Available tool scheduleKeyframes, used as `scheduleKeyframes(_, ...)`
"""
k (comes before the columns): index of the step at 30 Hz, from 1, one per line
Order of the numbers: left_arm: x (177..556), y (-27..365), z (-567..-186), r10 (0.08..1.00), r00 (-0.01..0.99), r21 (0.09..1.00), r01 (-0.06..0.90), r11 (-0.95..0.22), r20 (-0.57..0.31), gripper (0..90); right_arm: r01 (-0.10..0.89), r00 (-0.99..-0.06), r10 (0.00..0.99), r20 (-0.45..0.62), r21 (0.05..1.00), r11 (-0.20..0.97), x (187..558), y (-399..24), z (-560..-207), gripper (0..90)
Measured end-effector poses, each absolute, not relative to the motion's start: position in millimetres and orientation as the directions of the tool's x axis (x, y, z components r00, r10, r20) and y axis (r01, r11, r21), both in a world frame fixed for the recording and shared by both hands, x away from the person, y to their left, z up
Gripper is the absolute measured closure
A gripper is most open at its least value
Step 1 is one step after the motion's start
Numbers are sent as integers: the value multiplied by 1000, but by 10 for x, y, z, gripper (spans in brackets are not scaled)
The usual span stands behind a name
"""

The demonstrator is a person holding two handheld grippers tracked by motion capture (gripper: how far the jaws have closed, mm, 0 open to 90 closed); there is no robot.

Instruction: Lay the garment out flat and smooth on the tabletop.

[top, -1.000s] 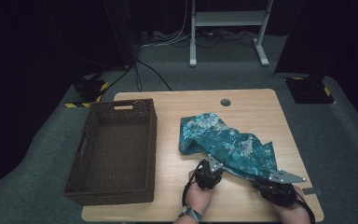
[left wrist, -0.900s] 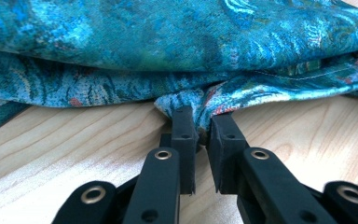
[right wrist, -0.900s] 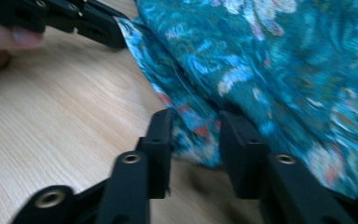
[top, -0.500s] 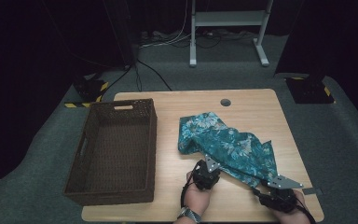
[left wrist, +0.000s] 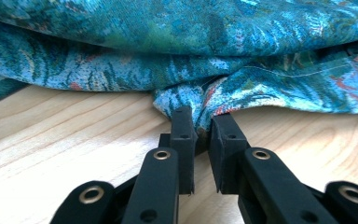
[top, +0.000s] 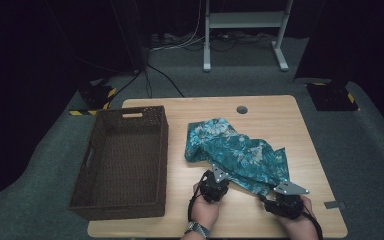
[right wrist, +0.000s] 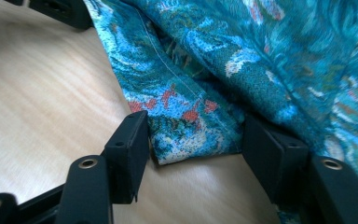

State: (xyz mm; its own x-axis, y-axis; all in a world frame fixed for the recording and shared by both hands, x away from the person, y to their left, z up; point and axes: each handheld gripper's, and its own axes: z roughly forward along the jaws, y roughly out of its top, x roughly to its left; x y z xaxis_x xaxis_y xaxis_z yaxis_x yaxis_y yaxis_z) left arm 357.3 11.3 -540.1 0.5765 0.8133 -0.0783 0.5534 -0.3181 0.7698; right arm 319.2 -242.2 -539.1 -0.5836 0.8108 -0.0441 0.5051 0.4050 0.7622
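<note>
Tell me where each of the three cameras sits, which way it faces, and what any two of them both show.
High view: above the person's side, looking forward and down on the table, basket and cloth; both hands, with the left gripper and right gripper, show.
Left gripper view: on the left gripper, looking level along its jaws, shut on a cloth fold.
Right gripper view: on the right gripper, looking along jaws that have just been opening, the cloth's corner between them.
All share the cloth and tabletop.
</note>
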Motion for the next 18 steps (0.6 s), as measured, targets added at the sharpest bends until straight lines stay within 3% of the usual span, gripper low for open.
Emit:
scheduleKeyframes(8,3617,159,-5401,810,581,770,550,-324,-74,812,525,-574,819,-21,758,387,3325,-2348,-5402,431)
scheduleKeyframes(12,3619,160,-5401,810,581,769,552,-323,-77,826,530,-559,829,-17,761,373,3350,-2335,-5400,515)
scheduleKeyframes(18,3621,160,-5401,811,580,769,553,-322,-78,832,528,-549,836,-27,764,371,3403,-2283,-5393,711)
